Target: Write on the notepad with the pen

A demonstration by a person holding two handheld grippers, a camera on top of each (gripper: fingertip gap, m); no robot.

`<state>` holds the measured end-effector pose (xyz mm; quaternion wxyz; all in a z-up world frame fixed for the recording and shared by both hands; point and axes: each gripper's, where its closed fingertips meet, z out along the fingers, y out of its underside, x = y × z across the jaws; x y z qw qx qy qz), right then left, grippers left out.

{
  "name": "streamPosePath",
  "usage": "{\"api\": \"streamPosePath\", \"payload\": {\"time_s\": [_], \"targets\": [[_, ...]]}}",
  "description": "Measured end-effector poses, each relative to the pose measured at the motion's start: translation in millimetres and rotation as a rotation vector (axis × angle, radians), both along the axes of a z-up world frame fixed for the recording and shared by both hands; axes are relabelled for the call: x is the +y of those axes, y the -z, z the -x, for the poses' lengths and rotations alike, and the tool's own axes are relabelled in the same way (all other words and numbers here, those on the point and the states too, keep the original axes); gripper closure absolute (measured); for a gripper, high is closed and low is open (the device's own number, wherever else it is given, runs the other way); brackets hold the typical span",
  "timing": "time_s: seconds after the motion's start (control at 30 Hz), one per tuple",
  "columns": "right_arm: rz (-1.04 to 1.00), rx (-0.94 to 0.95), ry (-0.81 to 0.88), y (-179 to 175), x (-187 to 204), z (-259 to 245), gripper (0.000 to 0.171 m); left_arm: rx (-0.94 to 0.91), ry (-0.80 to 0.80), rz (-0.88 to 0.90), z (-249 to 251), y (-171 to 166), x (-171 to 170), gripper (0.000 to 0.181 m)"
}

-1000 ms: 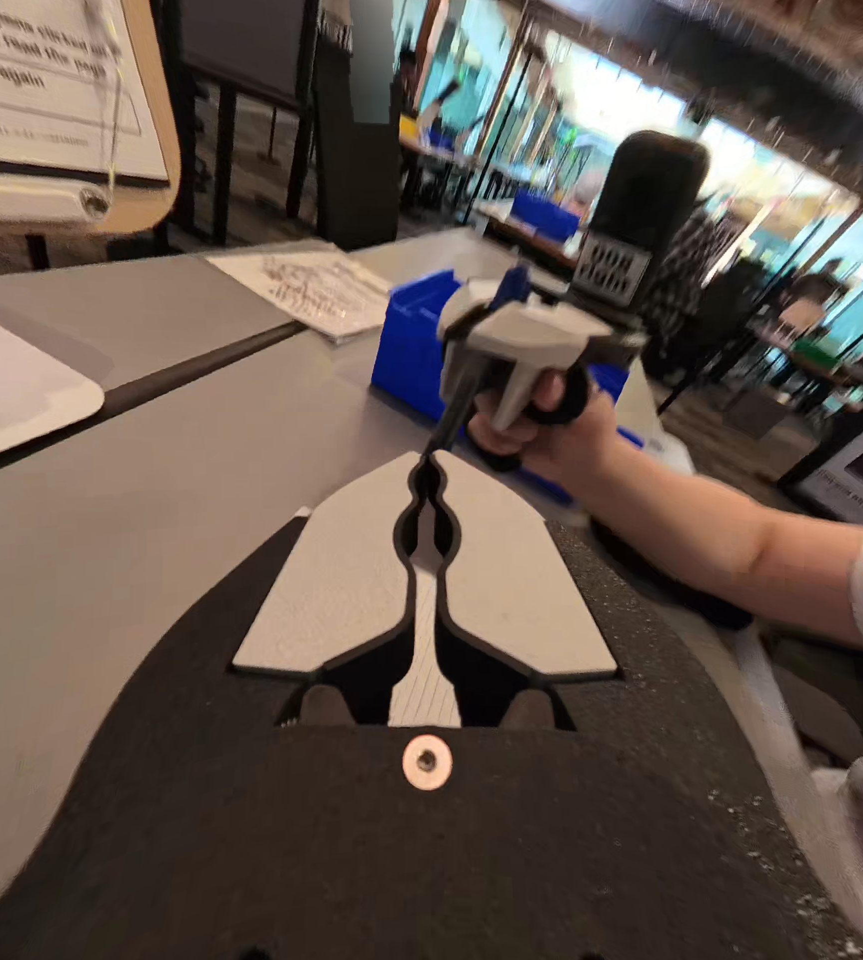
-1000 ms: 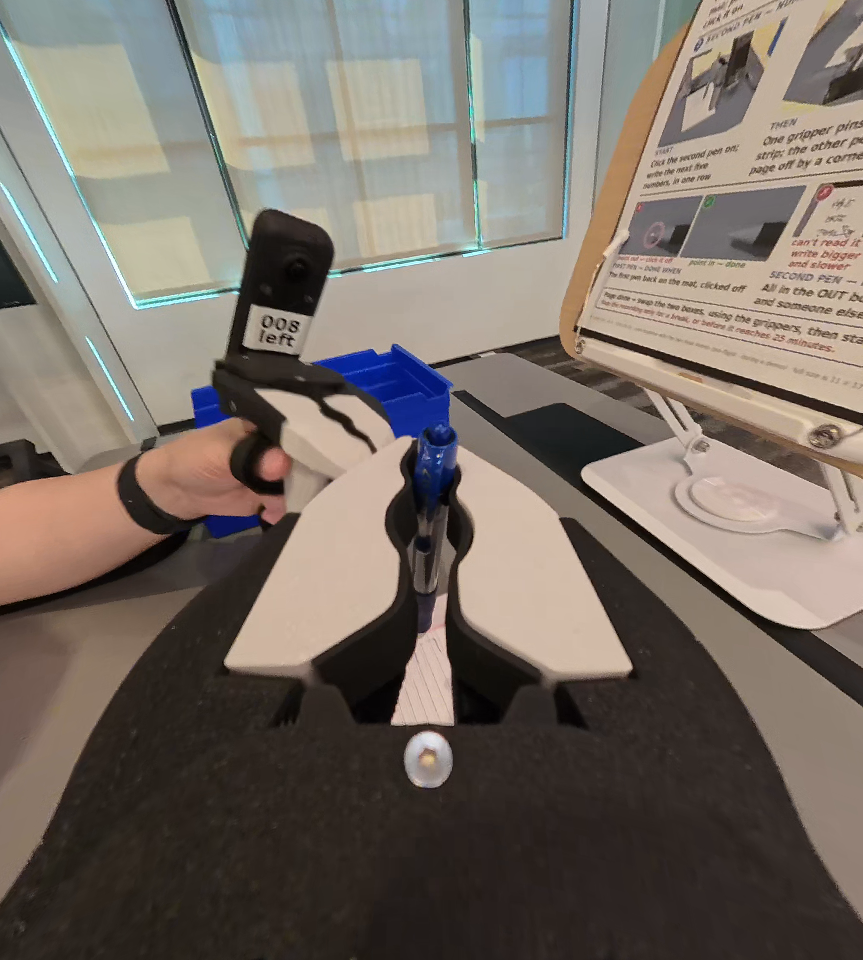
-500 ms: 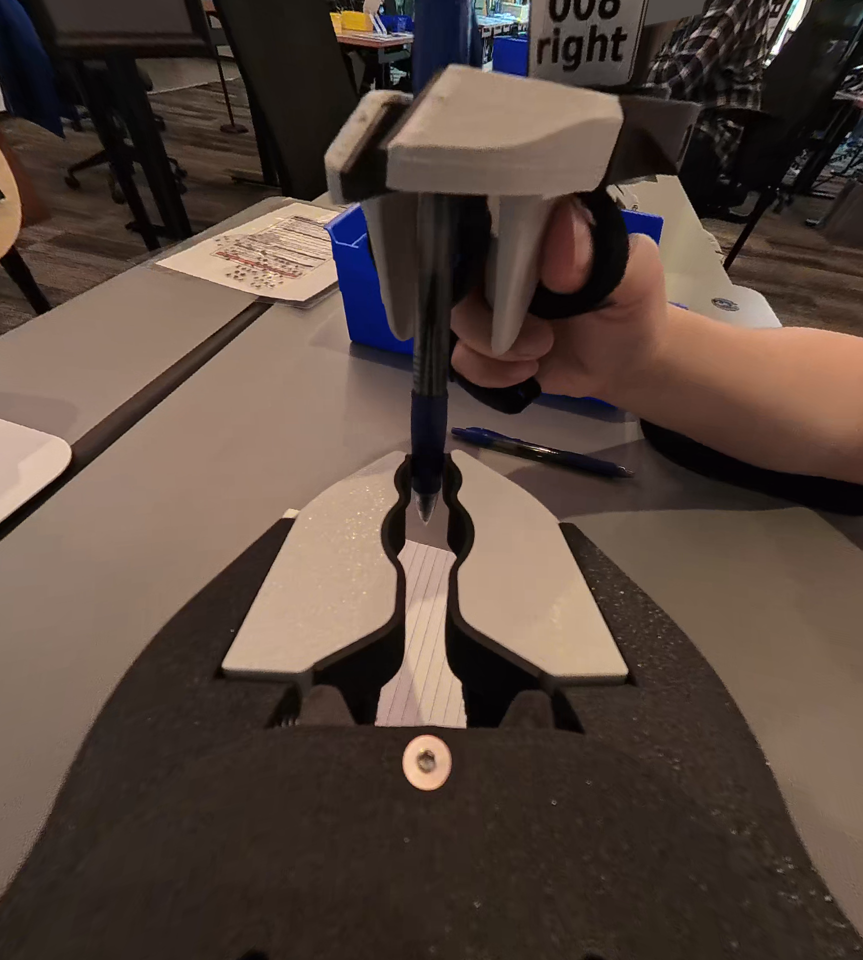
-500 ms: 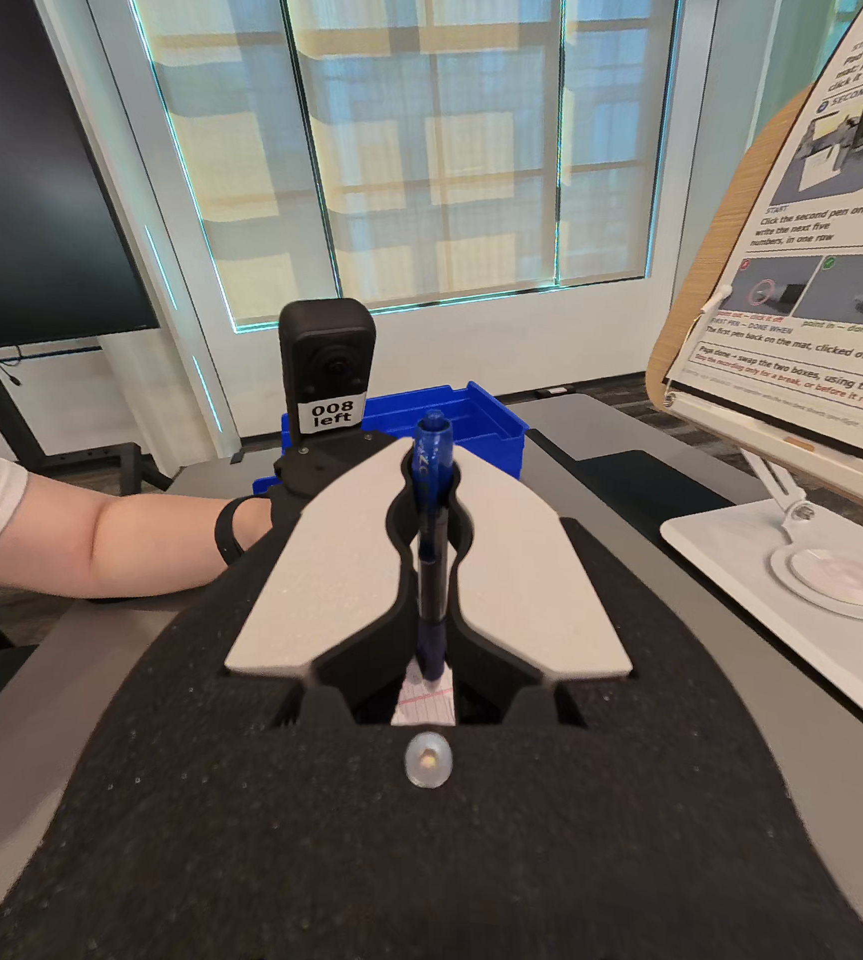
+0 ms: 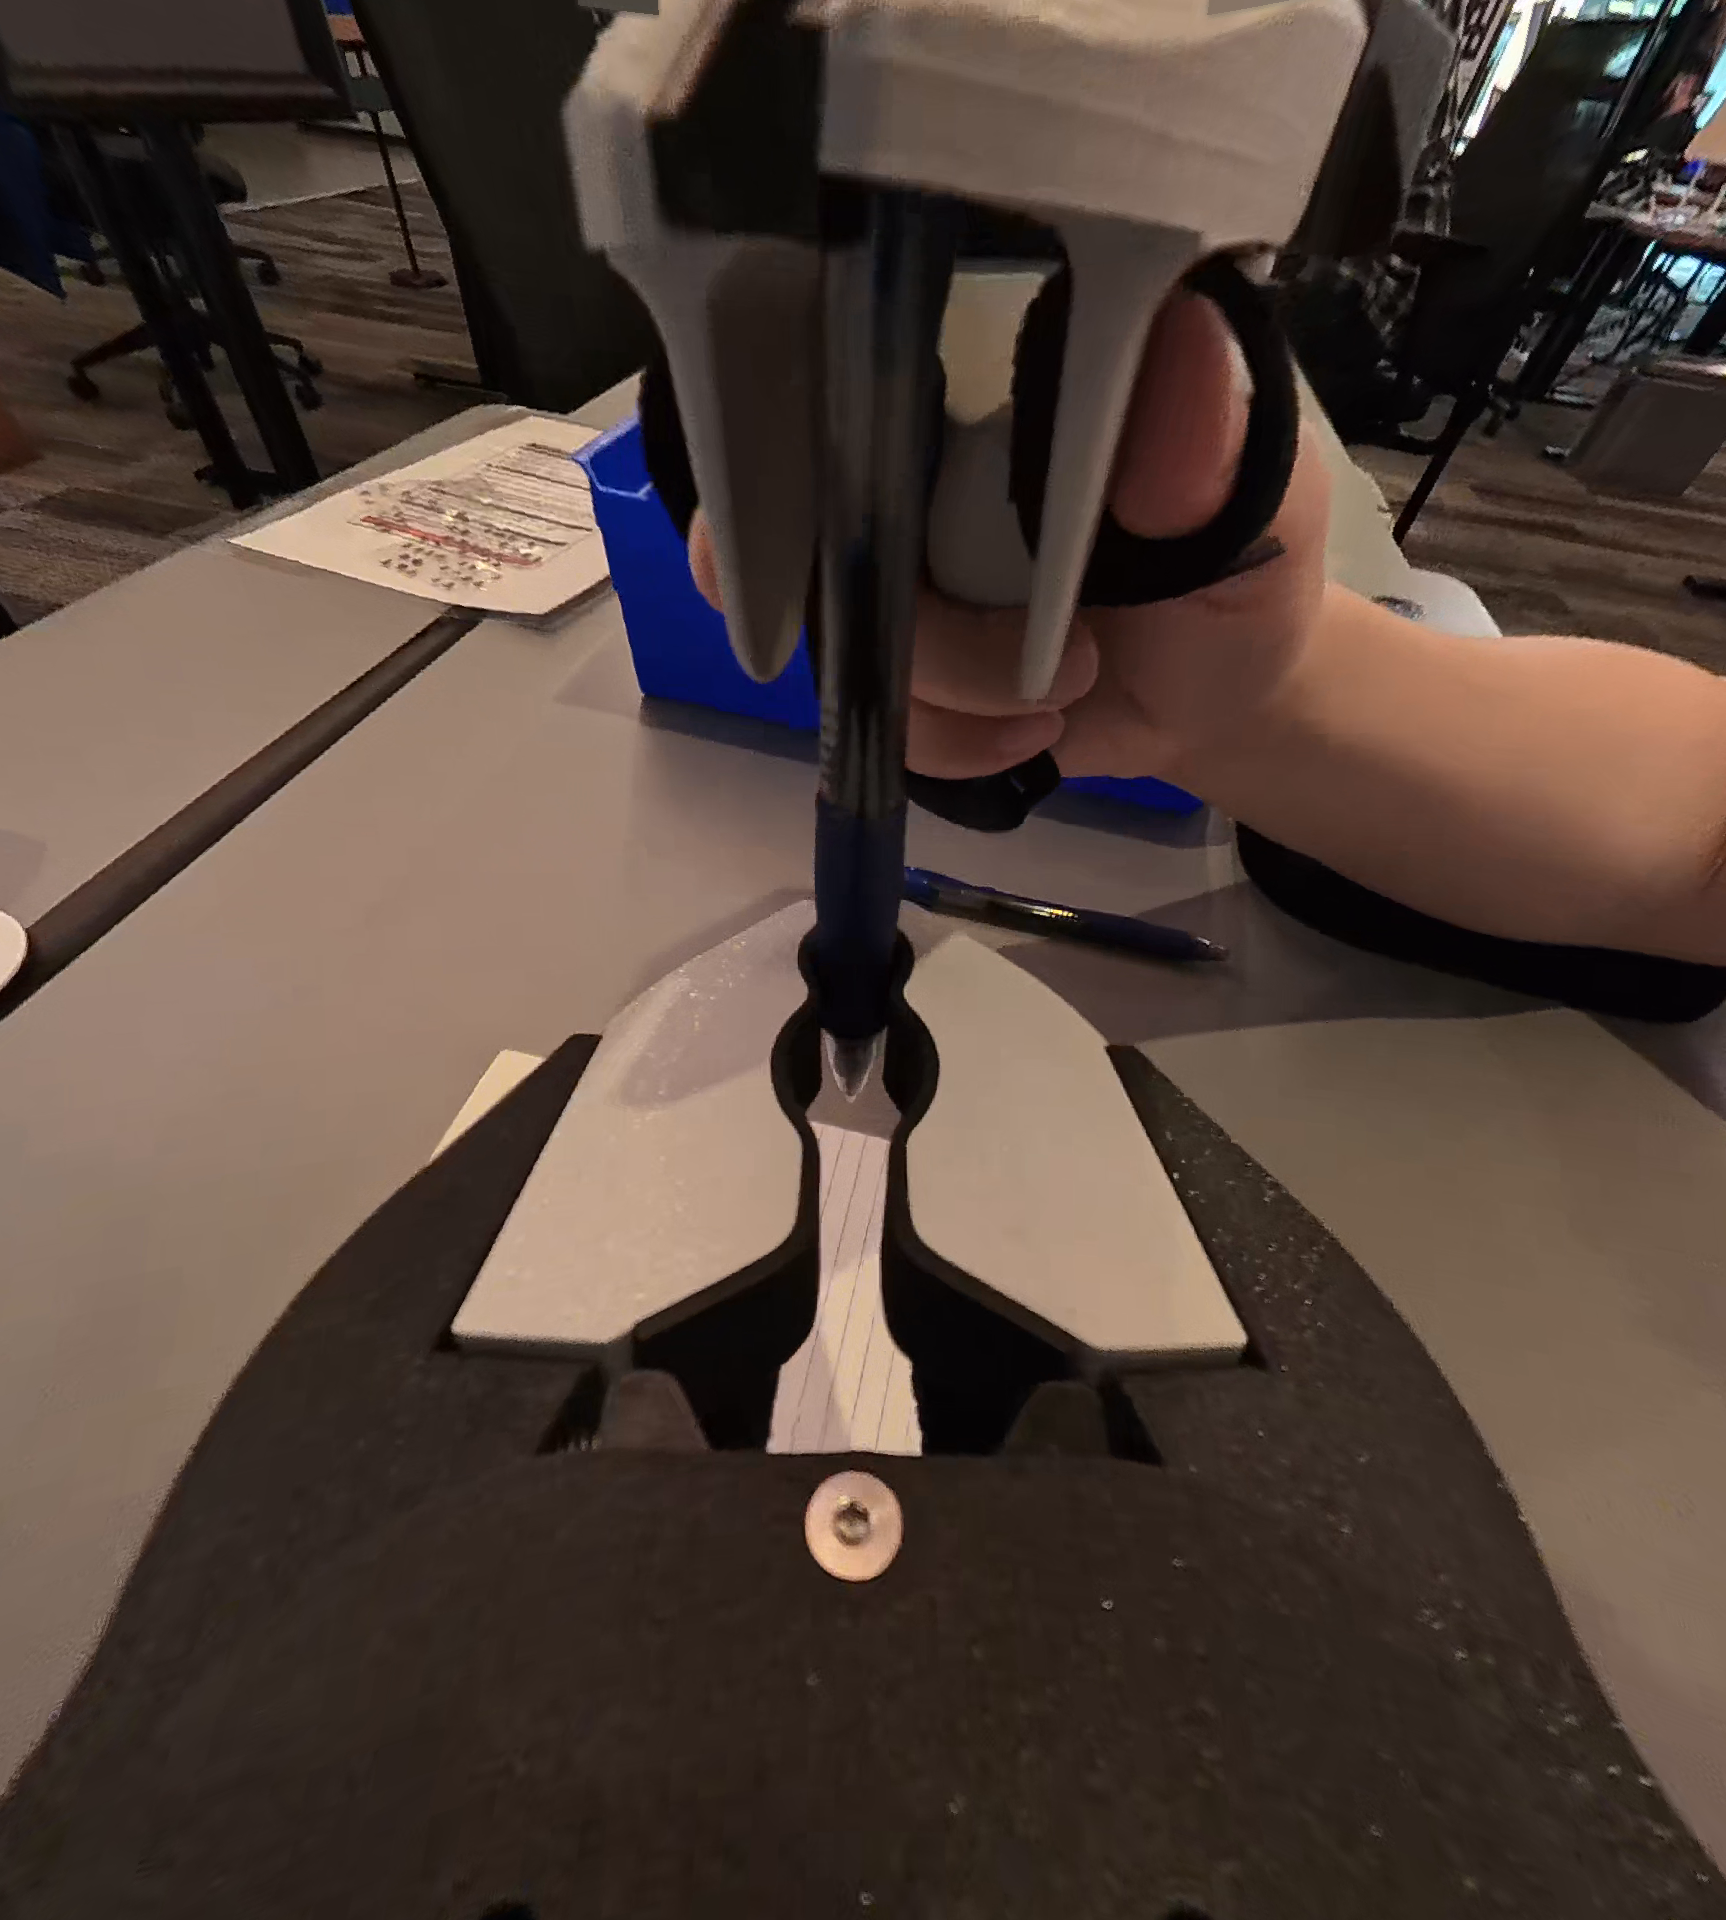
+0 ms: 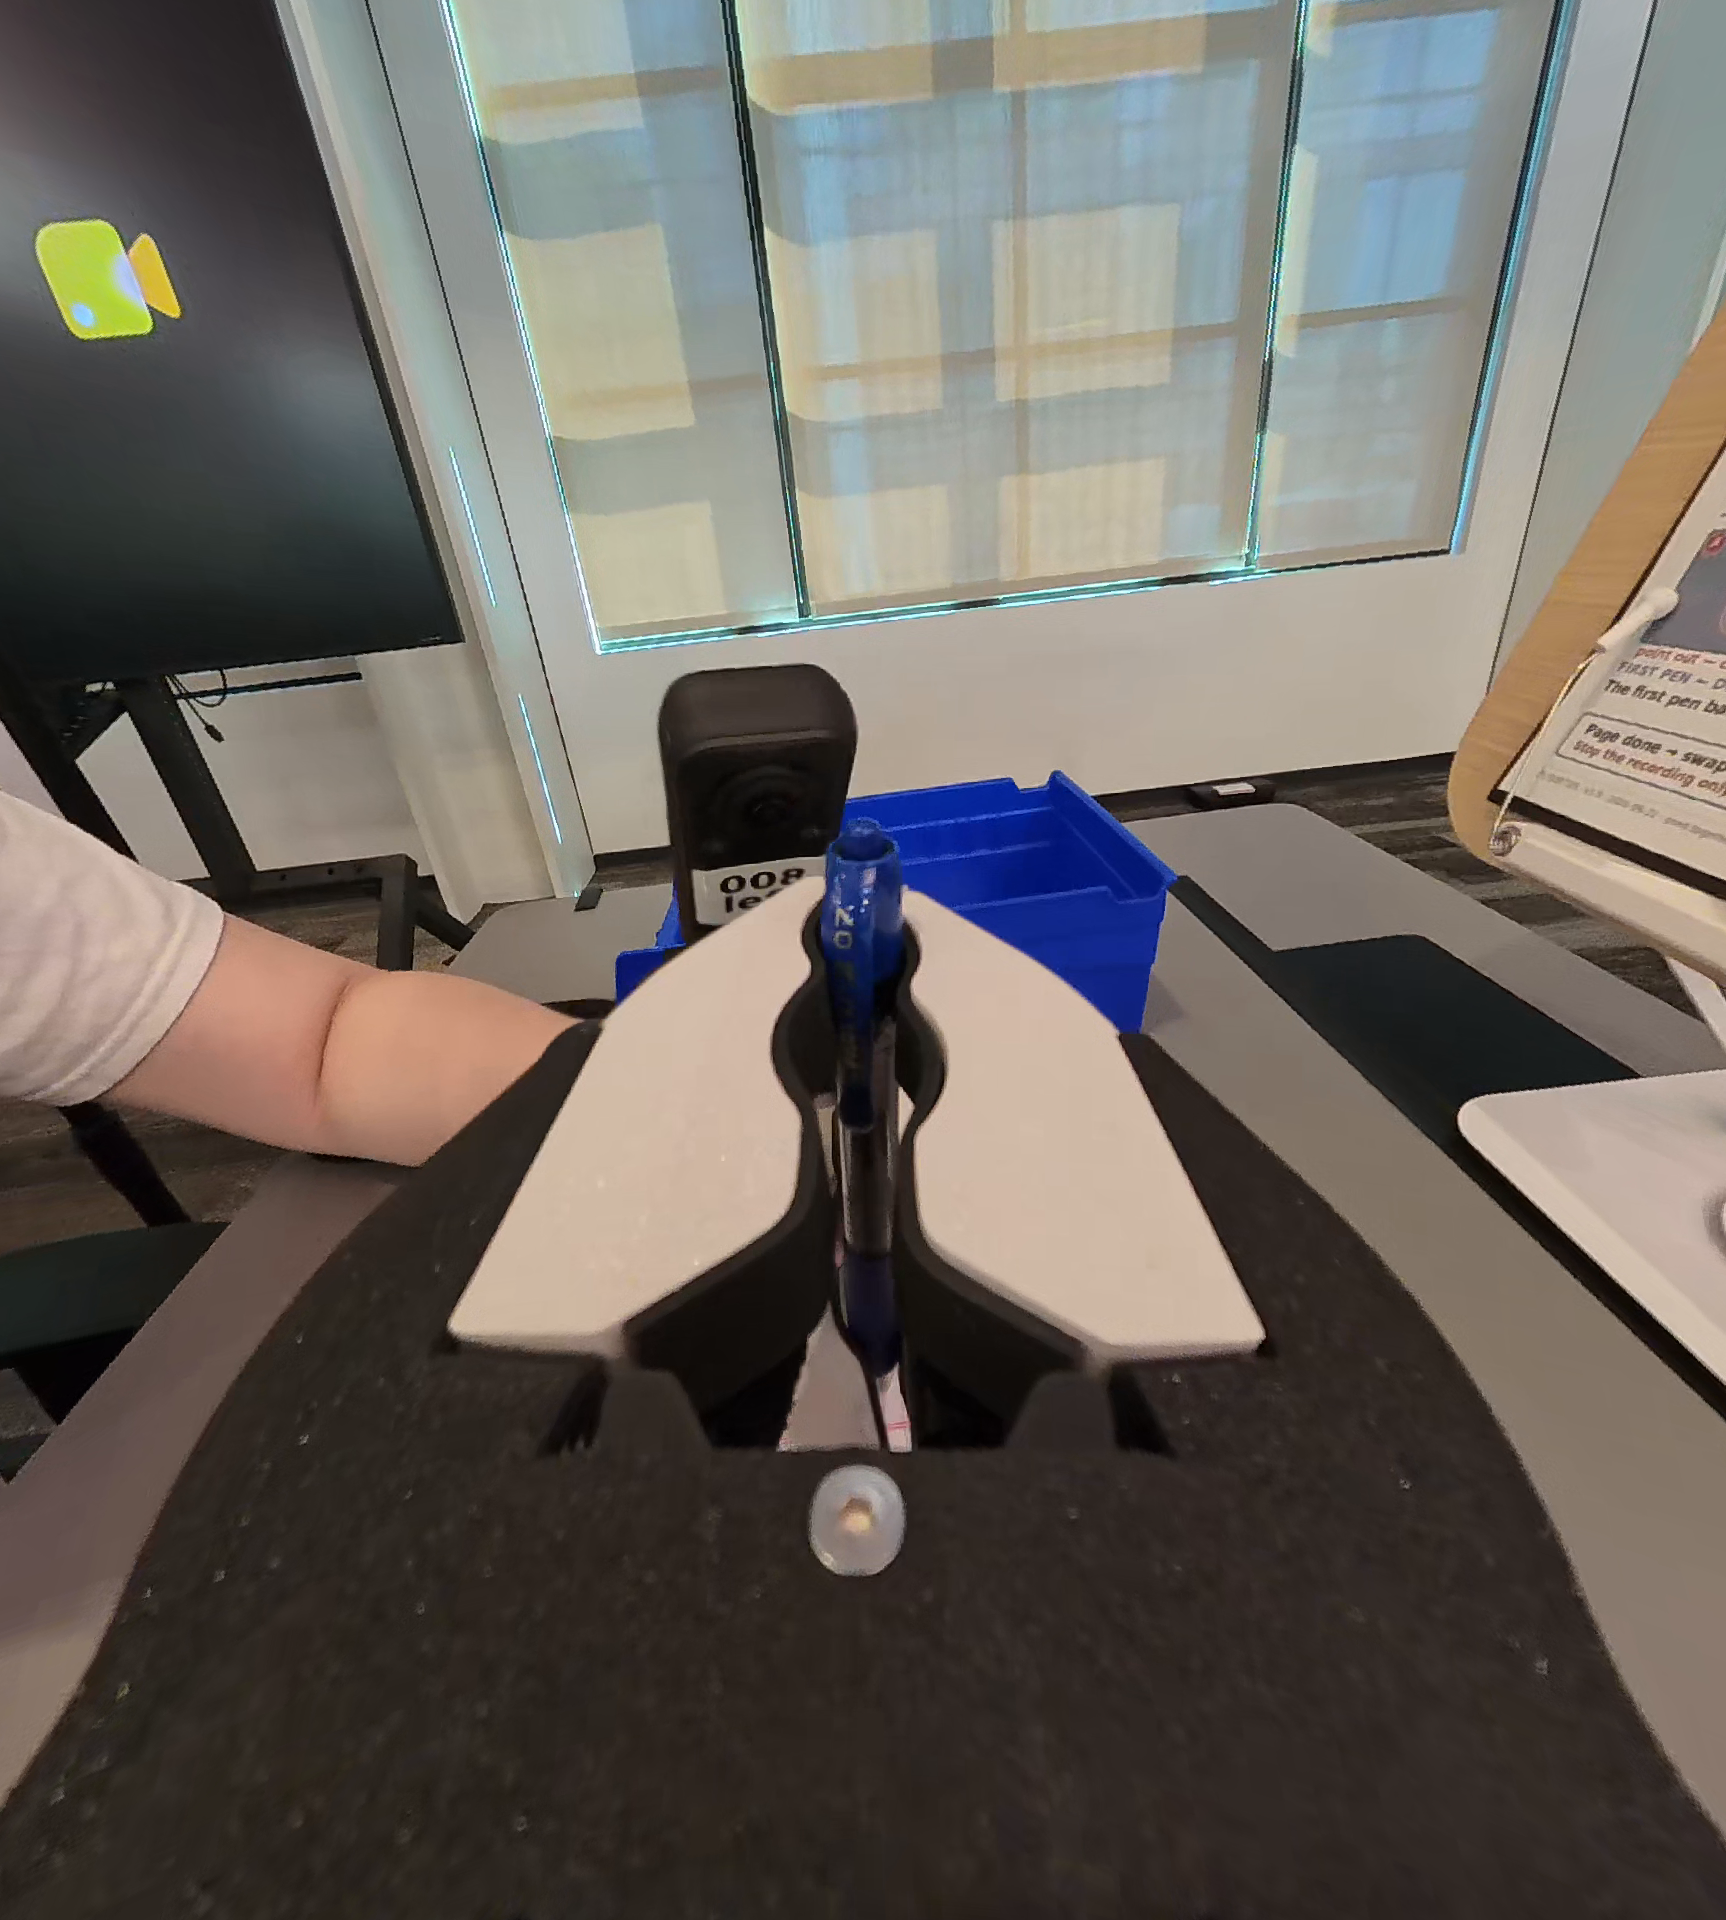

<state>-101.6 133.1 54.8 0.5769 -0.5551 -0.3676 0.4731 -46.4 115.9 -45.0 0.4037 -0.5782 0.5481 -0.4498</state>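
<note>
My right gripper is shut on a blue pen and holds it nearly upright, tip down. In the left wrist view it looms close above with the pen hanging from it. My left gripper lies low over the lined notepad. Its fingertips stand a pen's width apart around the pen's dark grip section. The metal tip shows through the round gap behind them, just above the paper. A strip of notepad shows under the right gripper. A second blue pen lies on the grey table.
A blue bin stands behind the right hand and another behind the left gripper's camera. A printed sheet lies at the far table edge. A white stand with an instruction board stands right. A black pad lies under the forearm. The left gripper's tips are roughly 11 cm from the right gripper's.
The right gripper has come close over the left one and lowered the pen. The left fingers, fully closed a second ago, now stand a pen's width apart around its grip section.
</note>
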Motion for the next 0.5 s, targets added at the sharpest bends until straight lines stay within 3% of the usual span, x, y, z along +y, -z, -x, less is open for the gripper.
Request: {"api": "streamPosePath", "payload": {"time_s": [0.43, 0.5], "targets": [[0.013, -0.038, 0.025, 3.2, 2.4, -1.2, 0.166, 0.000, -0.002, 0.024, -1.4, 0.8, -0.8, 0.174], [0.005, -0.046, 0.040, 3.9, 3.9, -3.1, 0.166, 0.015, -0.011, 0.013, -1.3, 2.4, 0.8, 0.155]]}}
